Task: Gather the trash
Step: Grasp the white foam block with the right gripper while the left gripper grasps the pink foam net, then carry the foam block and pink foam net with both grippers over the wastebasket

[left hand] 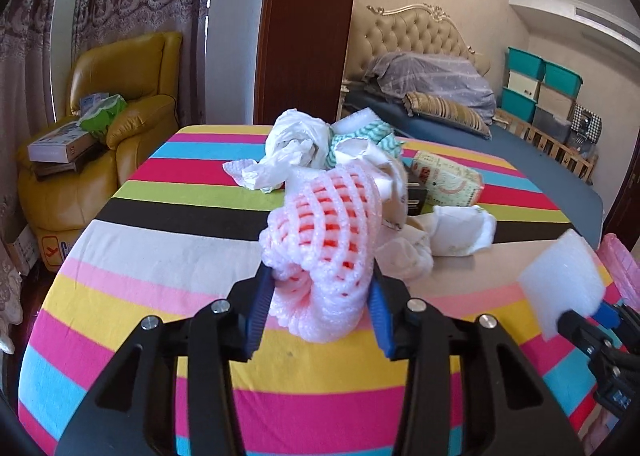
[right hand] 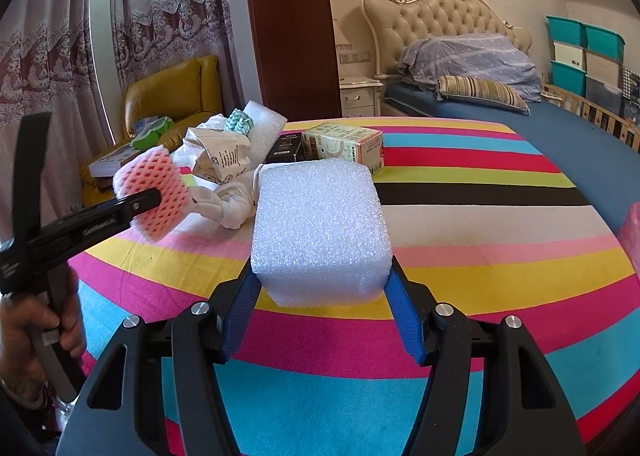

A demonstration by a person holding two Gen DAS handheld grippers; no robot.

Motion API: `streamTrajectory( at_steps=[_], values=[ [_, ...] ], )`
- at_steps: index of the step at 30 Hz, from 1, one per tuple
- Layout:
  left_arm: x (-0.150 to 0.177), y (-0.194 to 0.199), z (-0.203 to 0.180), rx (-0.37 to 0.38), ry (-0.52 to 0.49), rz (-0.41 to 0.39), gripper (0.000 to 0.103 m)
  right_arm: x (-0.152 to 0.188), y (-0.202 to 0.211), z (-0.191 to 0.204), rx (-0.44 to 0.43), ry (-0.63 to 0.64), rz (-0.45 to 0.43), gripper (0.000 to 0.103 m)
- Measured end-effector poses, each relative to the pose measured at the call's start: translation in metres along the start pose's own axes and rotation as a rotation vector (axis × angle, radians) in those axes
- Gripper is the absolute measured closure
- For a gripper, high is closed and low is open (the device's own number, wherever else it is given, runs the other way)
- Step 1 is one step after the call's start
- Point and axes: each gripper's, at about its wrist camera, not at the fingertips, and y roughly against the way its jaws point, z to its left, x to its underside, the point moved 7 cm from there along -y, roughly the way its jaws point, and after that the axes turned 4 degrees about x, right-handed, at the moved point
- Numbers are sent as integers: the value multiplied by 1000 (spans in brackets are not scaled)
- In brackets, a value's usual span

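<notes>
My left gripper (left hand: 320, 280) is shut on a pink foam fruit net (left hand: 324, 232) and holds it above the striped tablecloth (left hand: 160, 224). The net also shows in the right wrist view (right hand: 154, 192), at the left. My right gripper (right hand: 322, 276) is shut on a white foam block (right hand: 320, 228), held above the table; the block shows in the left wrist view (left hand: 564, 284) at the right edge. A trash pile lies at the table's far side: crumpled white bags and paper (left hand: 296, 152), a green patterned carton (left hand: 448, 180), a small black box (right hand: 284, 148), a teal-patterned wrapper (right hand: 240, 121).
A yellow leather armchair (left hand: 120, 96) with boxes stands to the left beyond the table. A bed (right hand: 520, 112) with a tufted headboard is behind at the right, with stacked teal storage bins (left hand: 540, 88). Something pink (left hand: 624, 268) sits at the table's right edge.
</notes>
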Motion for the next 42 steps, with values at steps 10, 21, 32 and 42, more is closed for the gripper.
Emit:
streamTrajectory(
  at_steps=[10, 21, 32, 42],
  values=[
    [6, 44, -31, 44, -59, -88, 60, -2, 9, -8, 4, -11, -38, 44],
    [11, 55, -78, 100, -145, -100, 60, -4, 18, -18, 18, -9, -77, 44],
    [13, 56, -114, 145, -230, -90, 60, -1, 33, -38, 52, 1, -109, 44],
    [10, 46, -165, 235, -296, -60, 60, -2, 57, -73, 107, -6, -138, 44]
  ],
)
